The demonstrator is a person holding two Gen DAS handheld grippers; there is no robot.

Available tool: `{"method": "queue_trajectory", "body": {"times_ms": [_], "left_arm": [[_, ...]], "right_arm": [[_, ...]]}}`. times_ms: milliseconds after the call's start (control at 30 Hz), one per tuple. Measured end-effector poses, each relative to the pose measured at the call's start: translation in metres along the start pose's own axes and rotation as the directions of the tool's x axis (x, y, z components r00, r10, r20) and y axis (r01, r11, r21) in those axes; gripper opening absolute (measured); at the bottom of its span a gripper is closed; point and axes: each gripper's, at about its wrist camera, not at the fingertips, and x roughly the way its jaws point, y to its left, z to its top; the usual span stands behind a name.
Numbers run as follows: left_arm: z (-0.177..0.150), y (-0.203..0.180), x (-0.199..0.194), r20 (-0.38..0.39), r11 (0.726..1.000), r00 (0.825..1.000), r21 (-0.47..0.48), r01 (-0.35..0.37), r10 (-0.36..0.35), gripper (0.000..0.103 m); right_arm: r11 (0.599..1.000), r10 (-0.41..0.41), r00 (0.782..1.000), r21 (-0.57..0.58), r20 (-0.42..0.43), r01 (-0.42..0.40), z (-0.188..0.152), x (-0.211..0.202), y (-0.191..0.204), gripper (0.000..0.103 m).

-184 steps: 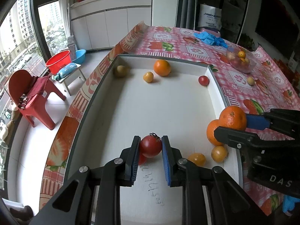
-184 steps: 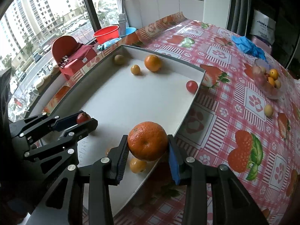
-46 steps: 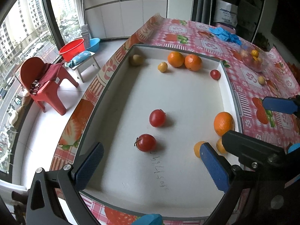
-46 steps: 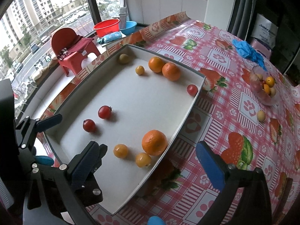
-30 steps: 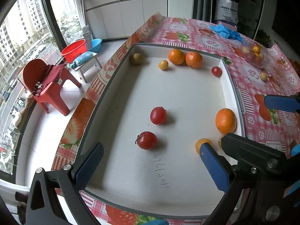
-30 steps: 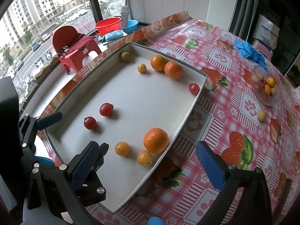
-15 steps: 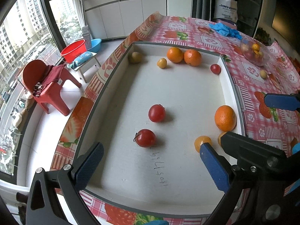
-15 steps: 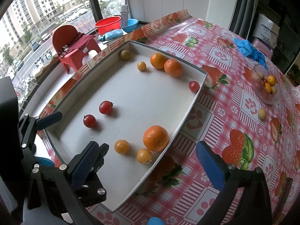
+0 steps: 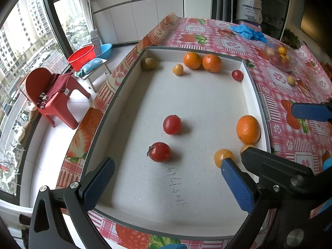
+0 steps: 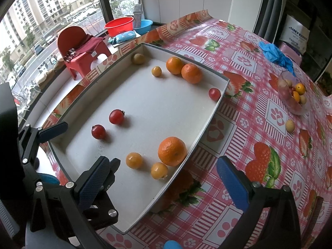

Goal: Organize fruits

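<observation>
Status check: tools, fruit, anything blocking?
Left tool and right tool open, empty. Two tomatoes mid-tray, lone orange at its right wall. Nothing blocking.

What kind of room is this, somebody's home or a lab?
Most likely a home dining or kitchen area in a high-rise flat. A table with a strawberry-print tablecloth holds a white tray of fruit, white cabinets line the wall, and the window overlooks apartment towers and a street.
</observation>
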Motion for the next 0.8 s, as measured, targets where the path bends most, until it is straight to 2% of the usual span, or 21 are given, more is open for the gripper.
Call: {"method": "queue_trajectory", "body": {"times_ms": [800], "left_arm": [[-0.0011,-0.0015,-0.0022,0.002,1.0,1.0,0.007,0.0,0.0,0.103]], "right_arm": [[1.0,-0.004,1.0,-0.003,-0.005,0.004,-0.0017,-0.0003,0.0019,0.103]]}}
